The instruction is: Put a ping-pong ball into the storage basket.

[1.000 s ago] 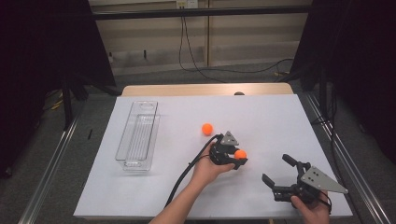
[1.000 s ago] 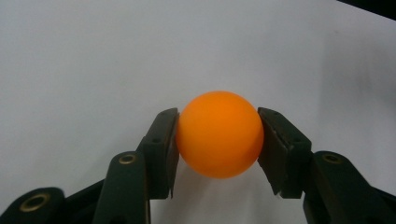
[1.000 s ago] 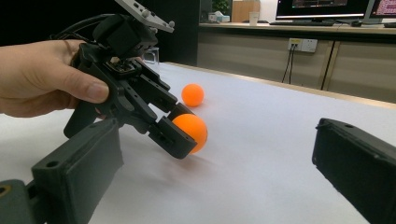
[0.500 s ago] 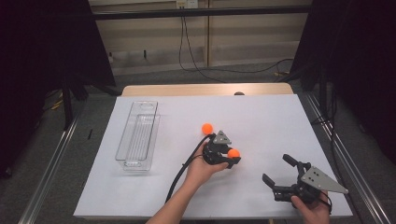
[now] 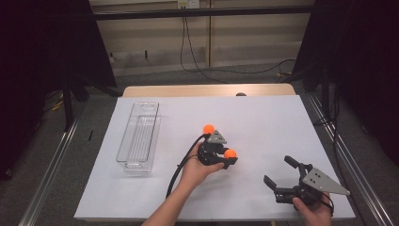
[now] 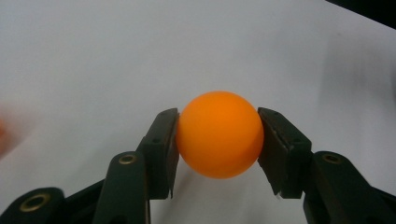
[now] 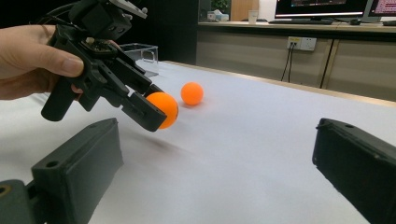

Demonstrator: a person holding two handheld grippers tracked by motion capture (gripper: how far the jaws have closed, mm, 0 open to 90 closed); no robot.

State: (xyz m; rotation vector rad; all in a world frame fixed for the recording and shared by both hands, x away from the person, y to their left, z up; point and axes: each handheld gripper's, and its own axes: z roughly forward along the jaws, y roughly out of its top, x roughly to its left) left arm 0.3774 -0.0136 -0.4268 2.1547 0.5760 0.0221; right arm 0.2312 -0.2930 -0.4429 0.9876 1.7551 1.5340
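**Ball lifted and carried toward the tray**

Now we have one orange ball (image 6: pixel 219 134) clamped between the fingers (image 6: pixel 160 154) of the left gripper (image 5: pixel 229 157), pads pressing on both sides of it, and it hangs clear of the desk (image 5: pixel 263 117) near the middle. Over the last second the left hand (image 5: pixel 195 167) has drifted with it toward the left side of the desk, closing on the second orange ball (image 5: pixel 208 128), which lies loose just beyond the gripper's body. We judge the carried ball is bound for the clear tray (image 5: pixel 139 136) near the left edge, which looks empty. The loose ball sits close to that path and could be knocked away. The right gripper (image 5: pixel 281 175) waits near the front right corner, fingers spread wide with nothing between them, well apart from the work.
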